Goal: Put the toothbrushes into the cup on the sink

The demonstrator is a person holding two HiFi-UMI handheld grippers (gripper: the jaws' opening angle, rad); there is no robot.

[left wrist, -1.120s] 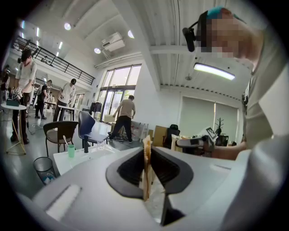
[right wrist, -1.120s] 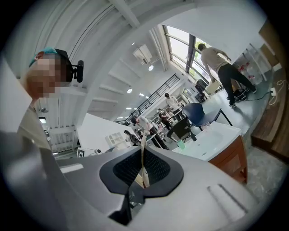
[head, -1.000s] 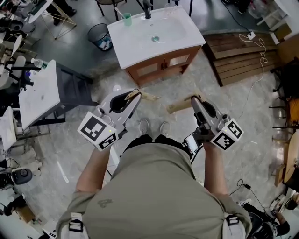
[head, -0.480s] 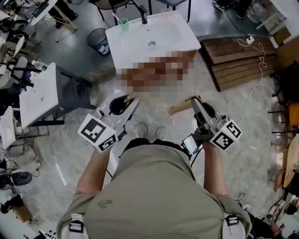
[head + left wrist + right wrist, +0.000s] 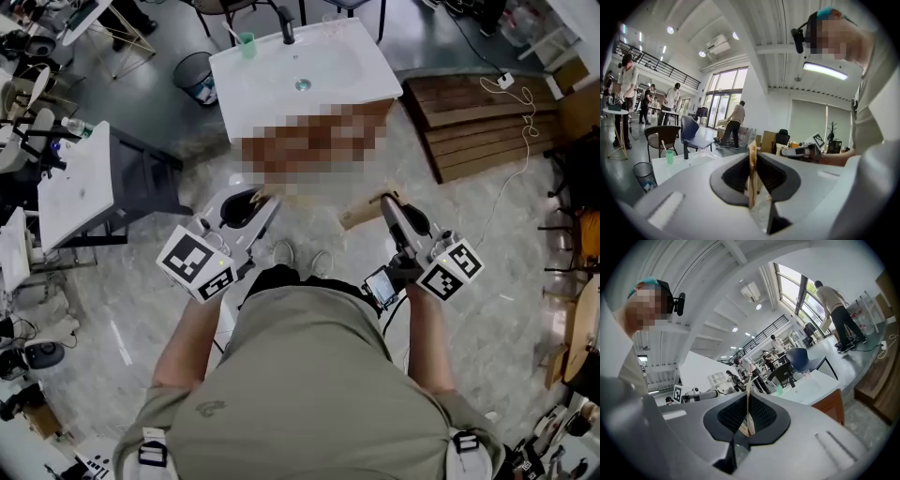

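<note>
Evidently, jaws of the left gripper (image 5: 265, 195) and right gripper (image 5: 384, 200) each pinched a toothbrush (image 5: 358, 215). Both pointed forward, angled inward.

Overhead downward, two level — sink (image 5: 264, 94) shared

An open lab hall: a freestanding sink (image 5: 272, 80), work tables (image 5: 80, 187), a loose floor cable (image 5: 511, 173), people (image 5: 627, 79) working.

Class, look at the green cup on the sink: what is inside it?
One thin white stick, likely a toothbrush, leans out of the green cup at the sink's back corner. The cup's wall hides its lower end and whatever else lies inside.
</note>
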